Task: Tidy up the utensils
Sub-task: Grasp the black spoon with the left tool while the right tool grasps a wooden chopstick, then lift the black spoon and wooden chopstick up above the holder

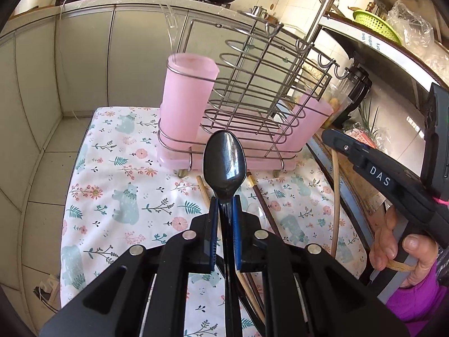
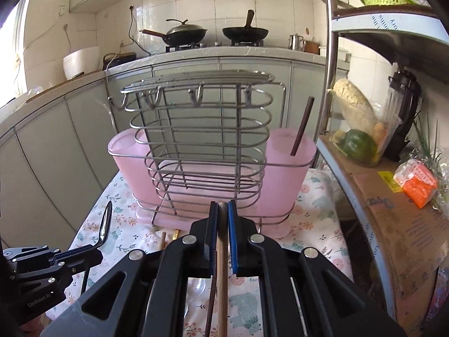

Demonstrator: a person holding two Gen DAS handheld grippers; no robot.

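My left gripper (image 1: 224, 200) is shut on a black plastic spoon (image 1: 224, 163), bowl pointing forward, held above the floral tablecloth (image 1: 118, 185) in front of the wire utensil rack (image 1: 252, 90). The rack holds a pink cup (image 1: 188, 95) at the left and another (image 1: 308, 120) at the right. My right gripper (image 2: 223, 206) is shut on a light wooden chopstick (image 2: 222, 266), close to the rack (image 2: 202, 140). A dark chopstick (image 2: 301, 126) stands in the right pink cup (image 2: 283, 168). The left gripper with the spoon (image 2: 105, 221) shows at lower left in the right wrist view.
Loose chopsticks (image 1: 263, 205) lie on the cloth below the rack. A metal shelf (image 2: 364, 196) with a blender (image 2: 404, 106), bagged produce and boxes stands at the right. A counter with two woks (image 2: 244, 32) is behind. The table's left edge drops to the tiled floor (image 1: 42, 182).
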